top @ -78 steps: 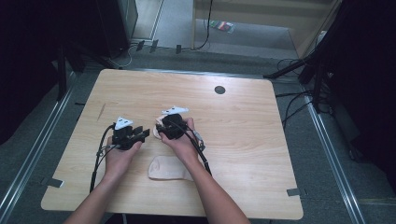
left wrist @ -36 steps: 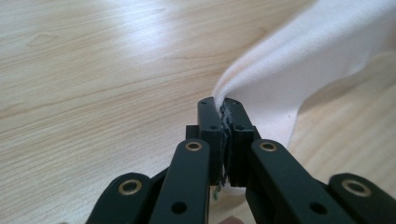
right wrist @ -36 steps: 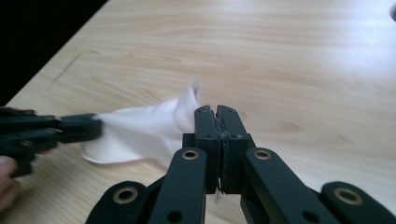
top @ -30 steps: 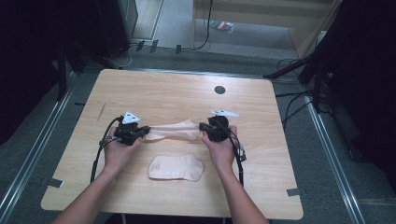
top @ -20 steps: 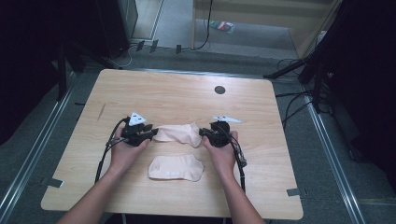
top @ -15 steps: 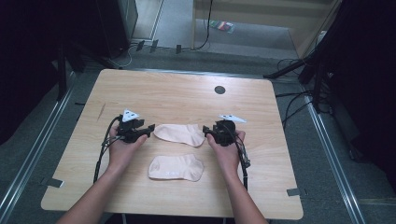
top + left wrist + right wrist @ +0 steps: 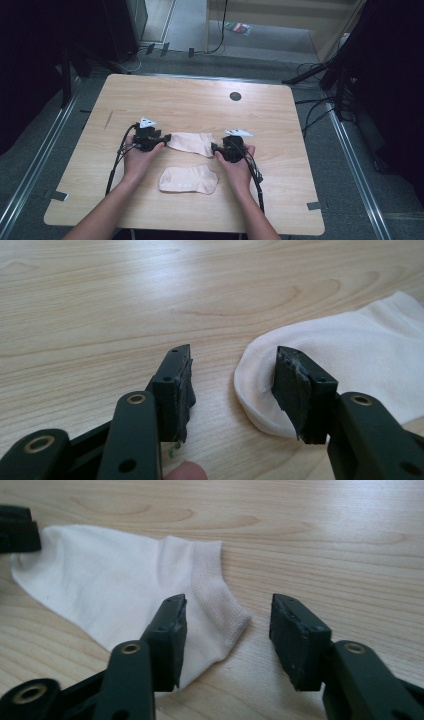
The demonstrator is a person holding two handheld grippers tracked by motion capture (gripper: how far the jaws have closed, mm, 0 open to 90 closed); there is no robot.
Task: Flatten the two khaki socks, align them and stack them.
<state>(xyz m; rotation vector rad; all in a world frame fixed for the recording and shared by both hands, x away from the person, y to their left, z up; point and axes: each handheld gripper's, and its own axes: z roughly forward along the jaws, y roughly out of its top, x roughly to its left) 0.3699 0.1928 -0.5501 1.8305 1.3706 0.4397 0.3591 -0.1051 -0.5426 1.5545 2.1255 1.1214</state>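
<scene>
Pale wood worktop (image 7: 190,100), with two cream socks laid flat near the middle. At the left, left gripper (image 7: 161,138) low over the wood, jaws about half open and just opened further, nothing pinched; seen in the left gripper view, toe of the far sock (image 7: 350,360) lying loose between and under the jaws, one pad over the cloth, the other over bare wood. Far sock (image 7: 192,143) stretched out flat between both grippers, probably so placed to smooth it before pairing. Nearer the front edge, second sock (image 7: 189,180) lying flat by itself, apart from the first. At the right, right gripper (image 7: 218,149) also about half open and just opened further, gripping nothing; ribbed cuff (image 7: 220,595) resting on the wood between its jaws. Toward the far edge, small dark round hole (image 7: 235,96). No brand, label or writing readable on socks or worktop.
</scene>
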